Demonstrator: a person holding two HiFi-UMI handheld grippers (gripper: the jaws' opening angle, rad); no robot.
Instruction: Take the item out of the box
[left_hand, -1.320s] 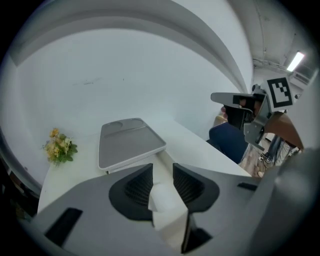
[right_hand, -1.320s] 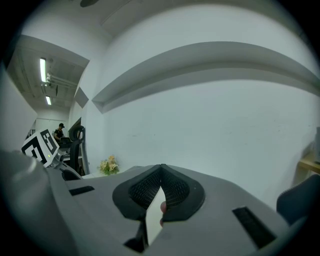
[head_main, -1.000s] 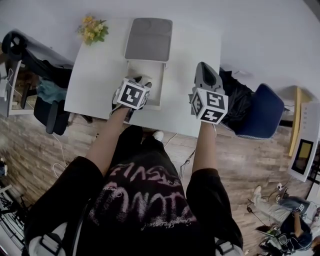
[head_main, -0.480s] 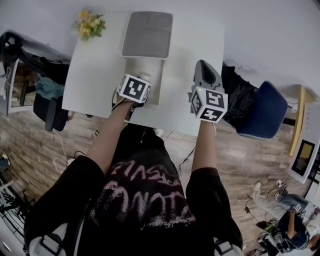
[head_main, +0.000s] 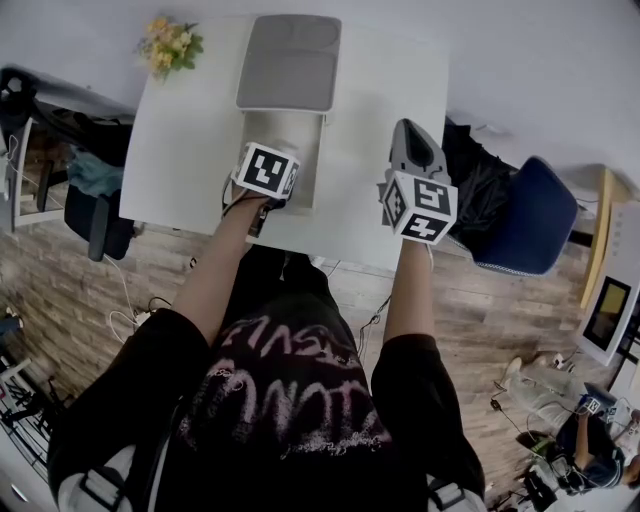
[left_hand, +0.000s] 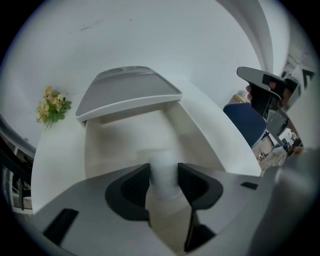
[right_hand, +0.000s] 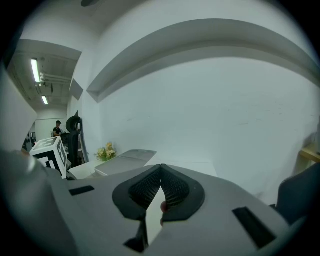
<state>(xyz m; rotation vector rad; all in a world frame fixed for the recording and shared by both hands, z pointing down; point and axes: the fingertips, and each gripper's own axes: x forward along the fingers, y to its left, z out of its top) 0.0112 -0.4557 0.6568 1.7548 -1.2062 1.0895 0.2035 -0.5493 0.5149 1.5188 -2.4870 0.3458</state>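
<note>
A white box stands open on the white table, its grey lid folded back behind it. My left gripper points steeply down into the box. In the left gripper view a white round item stands upright on the box floor between the black pads. The jaws of the left gripper have just been closing, and both pads now touch the item's sides. My right gripper hangs above the table to the right of the box, shut with nothing in it.
A bunch of yellow flowers lies at the table's far left corner. A blue chair and a black bag are beside the table's right edge. A dark office chair stands at its left edge.
My left gripper has sunk deeper into the box, toward its far end. The right gripper stays in nearly the same place over the table.
</note>
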